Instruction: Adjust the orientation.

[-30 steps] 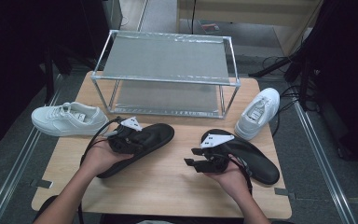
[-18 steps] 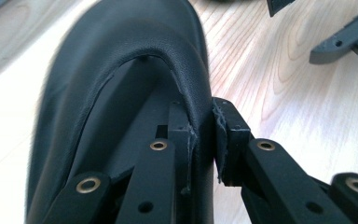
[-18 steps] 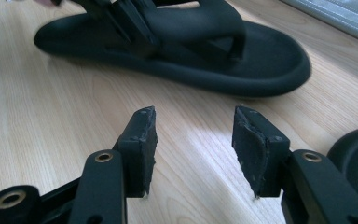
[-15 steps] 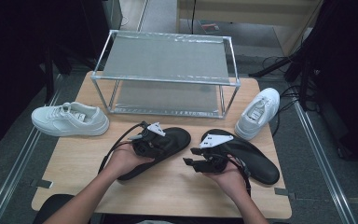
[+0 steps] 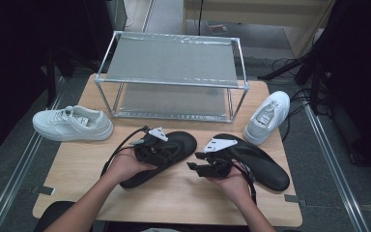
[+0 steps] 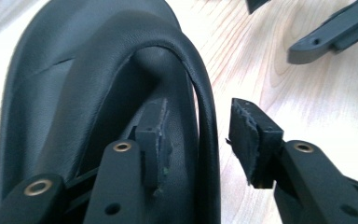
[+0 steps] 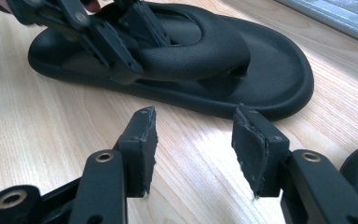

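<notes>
The work in hand looks like putting shoes onto the metal rack [image 5: 171,77] that stands at the far side of the table [image 5: 174,198], and it is at an early stage, since both shelves of the rack hold nothing. Four shoes lie on the table: a white sneaker [image 5: 72,123] at the left, a second white sneaker [image 5: 267,117] at the right, and two black sandals in the near middle. The left gripper [image 5: 166,149] is on the left black sandal [image 5: 174,147], just near the rack's front edge; in the left gripper view its jaws stand apart on either side of the sandal's strap [image 6: 205,116], one pad inside the strap and one outside, not yet closed on it. The right gripper [image 5: 197,162] hovers low over the bare table between the two sandals, with the right black sandal [image 5: 261,162] beside the hand; its jaws are wide open and hold nothing, as the right gripper view shows. What seems left is closing on the strap, lifting the sandal to a shelf, and then moving the other three shoes.
</notes>
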`<state>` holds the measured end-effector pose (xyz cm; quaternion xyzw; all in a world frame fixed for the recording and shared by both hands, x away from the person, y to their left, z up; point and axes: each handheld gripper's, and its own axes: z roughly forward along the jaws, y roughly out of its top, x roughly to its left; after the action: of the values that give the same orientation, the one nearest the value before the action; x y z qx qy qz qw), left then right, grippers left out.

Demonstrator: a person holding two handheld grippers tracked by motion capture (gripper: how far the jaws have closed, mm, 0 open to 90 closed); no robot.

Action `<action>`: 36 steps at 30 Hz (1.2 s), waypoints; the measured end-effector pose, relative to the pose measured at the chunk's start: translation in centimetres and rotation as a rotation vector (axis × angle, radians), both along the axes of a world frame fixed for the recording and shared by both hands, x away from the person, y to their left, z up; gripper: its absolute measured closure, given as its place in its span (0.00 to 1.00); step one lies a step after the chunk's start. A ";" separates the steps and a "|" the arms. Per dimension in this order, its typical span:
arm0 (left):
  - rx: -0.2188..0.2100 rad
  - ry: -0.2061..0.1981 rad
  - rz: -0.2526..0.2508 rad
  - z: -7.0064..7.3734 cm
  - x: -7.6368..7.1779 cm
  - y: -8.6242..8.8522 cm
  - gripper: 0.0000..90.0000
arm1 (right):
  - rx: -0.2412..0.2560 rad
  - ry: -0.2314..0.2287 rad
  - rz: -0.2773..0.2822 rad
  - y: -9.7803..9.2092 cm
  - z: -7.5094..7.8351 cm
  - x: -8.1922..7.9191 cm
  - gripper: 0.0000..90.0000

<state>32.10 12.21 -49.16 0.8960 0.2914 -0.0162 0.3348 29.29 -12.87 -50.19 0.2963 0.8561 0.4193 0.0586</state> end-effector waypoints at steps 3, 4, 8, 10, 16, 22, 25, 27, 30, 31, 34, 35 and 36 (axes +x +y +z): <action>0.002 -0.012 -0.002 0.4 -0.2 0.6 0.56 | -0.003 -0.001 -0.002 0.1 -0.1 0.0 0.57; -0.001 -0.027 -0.005 0.5 -0.4 0.9 0.55 | -0.002 -0.003 -0.003 0.2 -0.1 0.0 0.57; -0.018 -0.064 -0.002 1.0 -0.8 2.2 0.49 | 0.001 -0.002 -0.002 0.4 -0.1 0.0 0.57; -0.022 -0.073 0.007 1.2 -0.9 2.9 0.48 | 0.003 -0.004 0.002 0.6 -0.1 0.0 0.57; -0.043 -0.083 0.055 1.4 -1.4 5.5 0.47 | 0.002 -0.011 0.025 1.2 0.0 0.3 0.57; -0.047 -0.085 0.099 1.2 -1.9 7.5 0.45 | 0.004 -0.012 0.054 2.2 0.0 0.7 0.56; -0.042 -0.083 0.115 1.0 -2.2 8.4 0.44 | 0.004 -0.018 0.070 2.7 0.0 0.9 0.56; -0.041 -0.075 0.126 0.9 -2.2 8.9 0.44 | 0.008 -0.015 0.074 2.8 0.1 1.0 0.56; -0.042 -0.067 0.149 0.6 -2.3 9.6 0.44 | 0.018 -0.013 0.077 3.0 0.2 1.1 0.57; -0.040 -0.066 0.155 0.4 -2.3 9.9 0.44 | 0.020 -0.014 0.077 3.1 0.2 1.2 0.57; -0.026 -0.070 0.170 0.0 -2.2 10.4 0.44 | 0.025 -0.014 0.083 3.3 0.3 1.3 0.58; -0.015 -0.074 0.168 -0.2 -2.2 10.7 0.45 | 0.029 -0.010 0.086 3.3 0.3 1.3 0.60; -0.016 -0.076 0.172 -0.3 -2.2 10.9 0.45 | 0.038 -0.004 0.091 3.4 0.3 1.3 0.61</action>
<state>29.90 23.09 -49.50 0.8649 0.3541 0.0440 0.3530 30.60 -9.48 -49.87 0.2573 0.8605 0.4383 0.0358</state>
